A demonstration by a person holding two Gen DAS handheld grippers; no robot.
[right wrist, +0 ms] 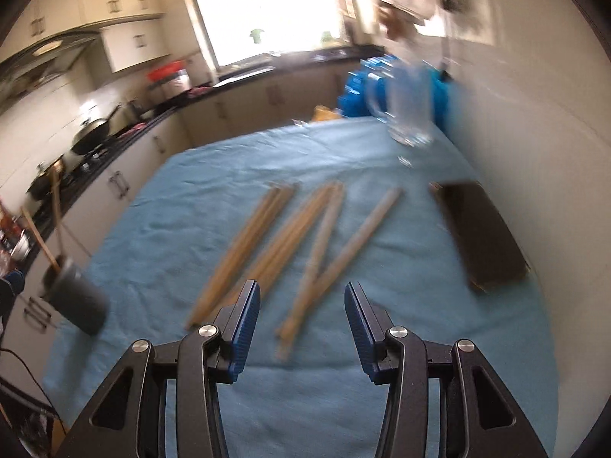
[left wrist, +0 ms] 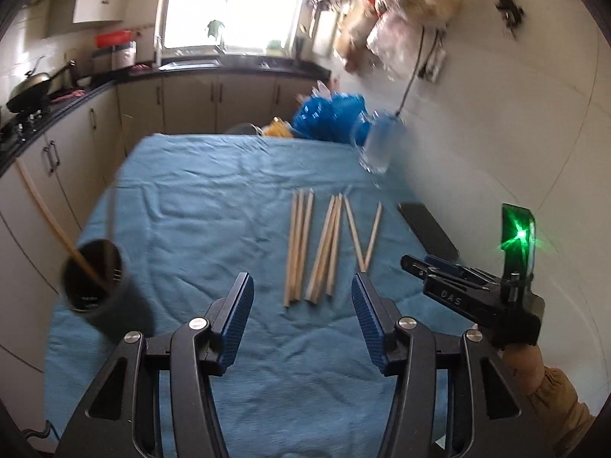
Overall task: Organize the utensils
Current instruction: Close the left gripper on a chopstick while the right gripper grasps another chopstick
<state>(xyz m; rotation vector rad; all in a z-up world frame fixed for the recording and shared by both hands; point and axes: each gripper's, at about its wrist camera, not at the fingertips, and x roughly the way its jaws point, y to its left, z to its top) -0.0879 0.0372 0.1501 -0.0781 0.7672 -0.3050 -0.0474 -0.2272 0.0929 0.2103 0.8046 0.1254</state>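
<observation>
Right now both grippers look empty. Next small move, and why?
Probably lower the open right gripper onto the nearest loose wooden chopsticks: they lie on the blue cloth, and the dark cylindrical holder holds only a couple.

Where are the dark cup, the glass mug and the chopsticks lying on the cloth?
dark cup [left wrist: 109, 297], left wrist view, on its outer wall.
glass mug [left wrist: 378, 145], left wrist view, on its body.
chopsticks [left wrist: 322, 248], left wrist view, on the middle bundle.

Black-framed left gripper [left wrist: 302, 305], ribbed blue pads [left wrist: 237, 320], silver screws, tan sleeve [left wrist: 561, 400].
</observation>
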